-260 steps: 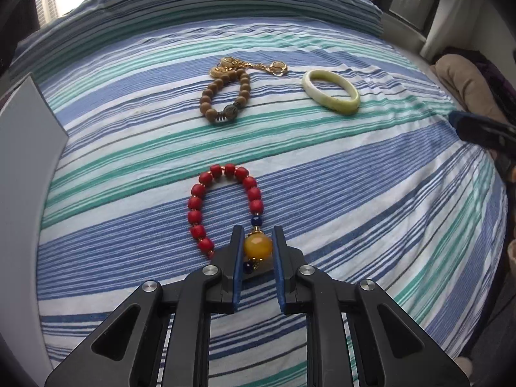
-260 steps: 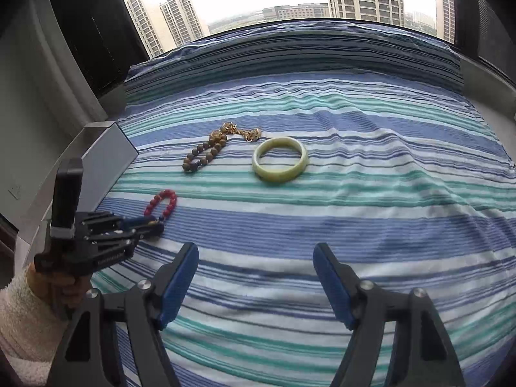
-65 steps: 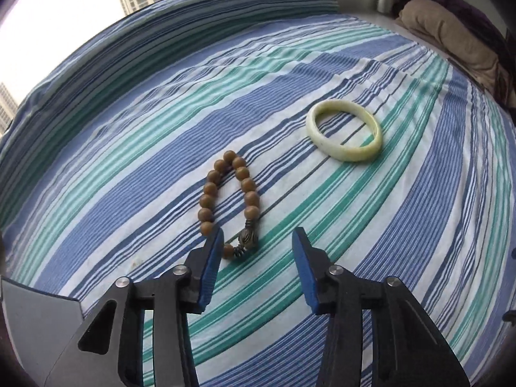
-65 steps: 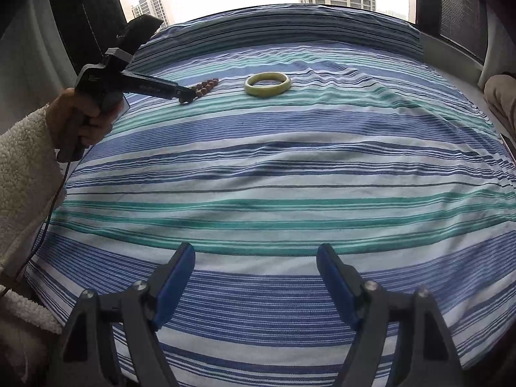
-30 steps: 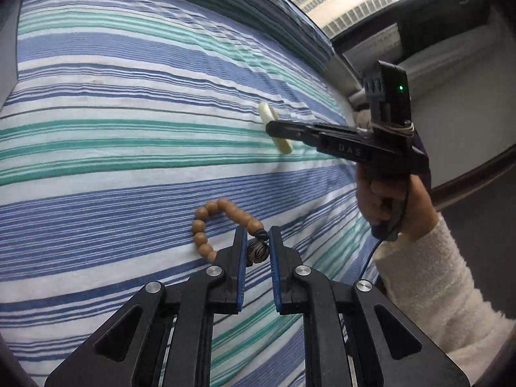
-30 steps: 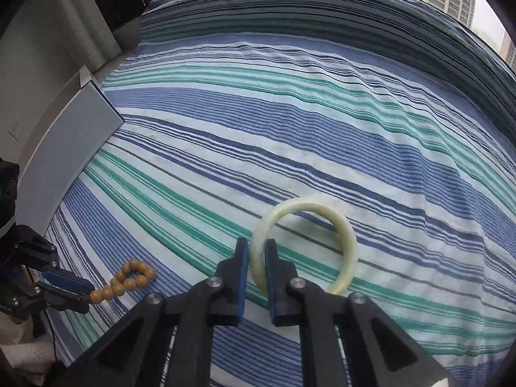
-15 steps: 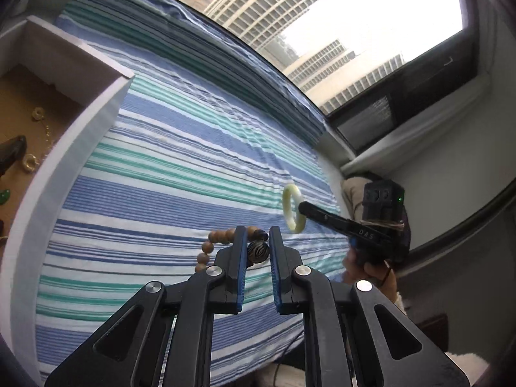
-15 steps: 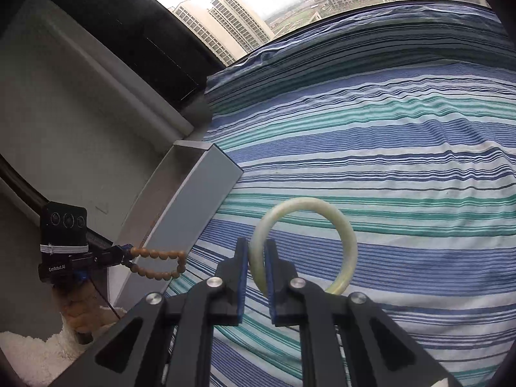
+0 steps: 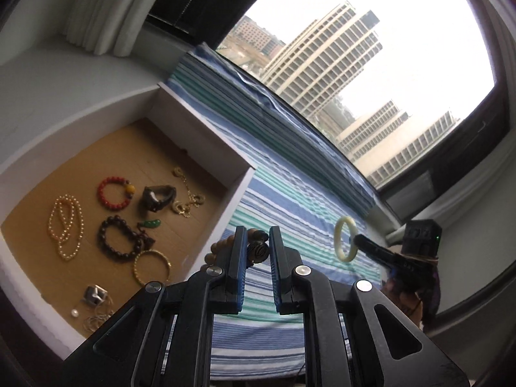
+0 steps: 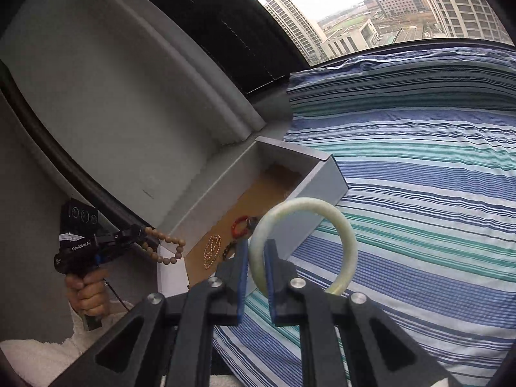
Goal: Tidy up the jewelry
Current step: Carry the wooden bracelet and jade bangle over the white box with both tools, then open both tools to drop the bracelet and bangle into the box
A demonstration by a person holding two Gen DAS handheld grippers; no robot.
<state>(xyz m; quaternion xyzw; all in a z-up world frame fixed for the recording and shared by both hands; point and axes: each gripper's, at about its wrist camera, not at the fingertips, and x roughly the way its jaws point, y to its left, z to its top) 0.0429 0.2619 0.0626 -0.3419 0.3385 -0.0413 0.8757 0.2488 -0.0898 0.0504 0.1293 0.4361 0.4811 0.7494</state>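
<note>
the left gripper (image 9: 256, 251) is pinched nearly closed on the carved bead of the wooden bead bracelet (image 9: 225, 245), the loop dangling just short of the white box (image 9: 237, 193); the right gripper (image 10: 256, 259) is clamped tight on the rim of the jade bangle (image 10: 350, 242), aloft over the striped bedspread (image 10: 419, 193), the box beyond; risk, i judge: the hanging beads snag the box wall, or the smooth bangle slips from its narrow pinch.

Wooden bead bracelet (image 9: 258, 251) and jade bangle (image 10: 304, 245) held aloft.
</note>
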